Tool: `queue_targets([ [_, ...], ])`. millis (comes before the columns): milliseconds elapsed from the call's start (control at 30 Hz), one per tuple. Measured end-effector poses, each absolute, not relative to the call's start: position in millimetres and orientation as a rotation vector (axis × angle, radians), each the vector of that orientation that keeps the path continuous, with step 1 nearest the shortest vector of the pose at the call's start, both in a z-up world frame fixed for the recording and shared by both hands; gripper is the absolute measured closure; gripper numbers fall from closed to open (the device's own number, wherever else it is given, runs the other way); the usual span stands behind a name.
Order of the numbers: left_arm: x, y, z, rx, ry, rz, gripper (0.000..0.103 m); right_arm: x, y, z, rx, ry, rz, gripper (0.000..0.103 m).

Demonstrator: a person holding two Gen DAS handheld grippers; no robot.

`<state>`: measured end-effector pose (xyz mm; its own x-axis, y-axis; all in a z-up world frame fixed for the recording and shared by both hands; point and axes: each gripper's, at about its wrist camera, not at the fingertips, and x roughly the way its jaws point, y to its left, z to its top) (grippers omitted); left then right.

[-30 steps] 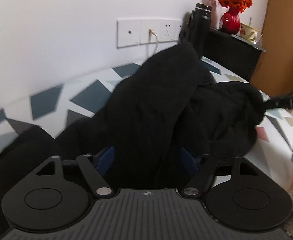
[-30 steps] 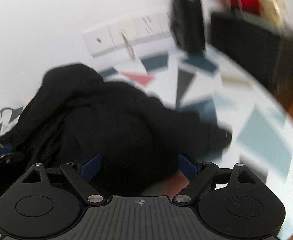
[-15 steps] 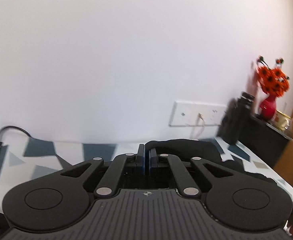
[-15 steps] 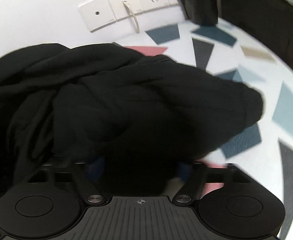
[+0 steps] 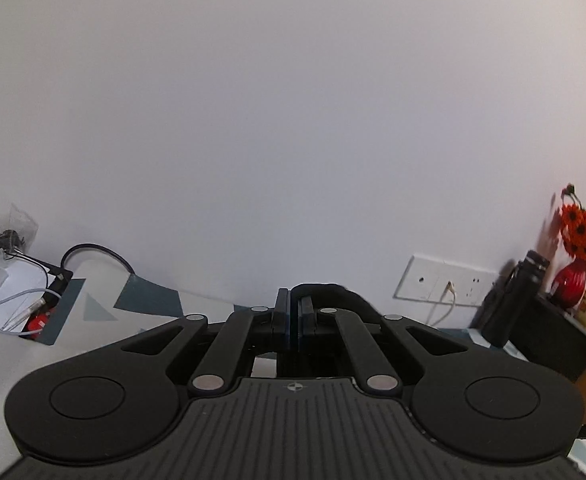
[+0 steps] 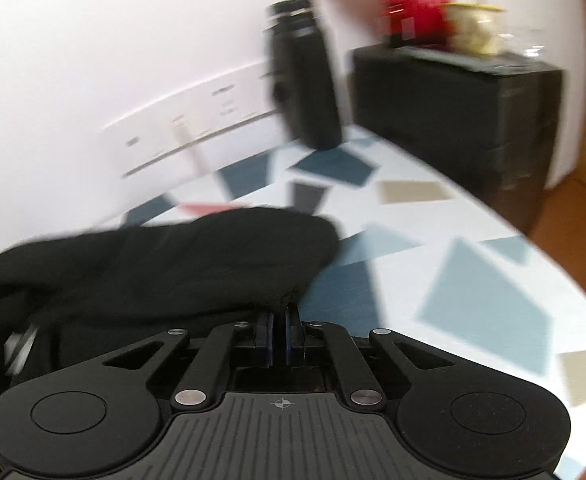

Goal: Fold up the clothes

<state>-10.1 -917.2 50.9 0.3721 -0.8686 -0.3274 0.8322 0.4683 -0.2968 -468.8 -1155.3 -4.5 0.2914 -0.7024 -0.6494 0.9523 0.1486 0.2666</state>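
The right gripper is pinching the edge of the crumpled black fabric garment lying on the white table with coloured geometric patches. The left gripper is clenched, seemingly on a black fold.

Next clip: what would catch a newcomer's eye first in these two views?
The black garment heaped on the patterned table, its edge pinched in the shut right gripper. Next, the left gripper, also shut with black cloth just past it, facing a blank white wall. Orange flowers in a red vase stand far right.
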Motion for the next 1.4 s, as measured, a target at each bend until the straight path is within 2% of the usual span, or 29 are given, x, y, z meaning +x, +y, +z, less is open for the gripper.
queue_targets([
  [100,-8.9,-915.4,44.5,-0.083,0.493,-1.080,0.100,-481.8,-1154.0,-7.0,0.743,0.446,-1.327,0.097],
  [167,-9.9,-914.3,36.7,-0.081,0.520,-1.070,0.100,-480.1,-1155.2,-10.9,0.747,0.498,-1.356,0.093],
  [233,-10.7,-913.1,29.4,-0.076,0.545,-1.060,0.100,-477.4,-1157.9,-12.7,0.707,0.490,-1.388,0.073],
  [300,-10.3,-911.6,24.0,-0.070,0.565,-1.052,0.100,-470.9,-1152.6,-5.0,0.634,0.453,-1.376,0.066],
  [400,-10.8,-909.8,20.2,-0.063,0.579,-1.049,0.100,-454.4,-1152.0,3.8,0.528,0.440,-1.322,0.049],
  [567,-12.0,-907.9,17.5,-0.066,0.587,-1.045,0.099,-431.4,-1168.2,10.0,0.501,0.437,-1.245,0.045],
  [733,-14.6,-905.0,12.7,-0.049,0.602,-1.035,0.099,-417.9,-1206.2,-2.4,0.531,0.490,-1.253,0.033],
  [833,-16.2,-900.5,4.8,-0.034,0.625,-1.029,0.099,-416.0,-1222.1,-21.8,0.564,0.569,-1.227,0.031],
  [967,-21.6,-895.5,-9.3,-0.010,0.665,-1.026,0.099,-420.9,-1213.4,-43.1,0.598,0.678,-1.152,0.036],
  [1033,-24.7,-893.3,-17.5,0.000,0.688,-1.020,0.099,-428.7,-1199.0,-47.3,0.623,0.696,-1.136,0.038],
  [1300,-38.0,-889.8,-46.9,0.029,0.778,-1.012,0.099,-436.7,-1134.8,-54.0,0.531,0.831,-1.135,0.037],
  [1400,-41.3,-891.0,-54.9,0.035,0.805,-1.010,0.099,-441.1,-1132.4,-50.7,0.562,0.822,-1.131,0.037],
])
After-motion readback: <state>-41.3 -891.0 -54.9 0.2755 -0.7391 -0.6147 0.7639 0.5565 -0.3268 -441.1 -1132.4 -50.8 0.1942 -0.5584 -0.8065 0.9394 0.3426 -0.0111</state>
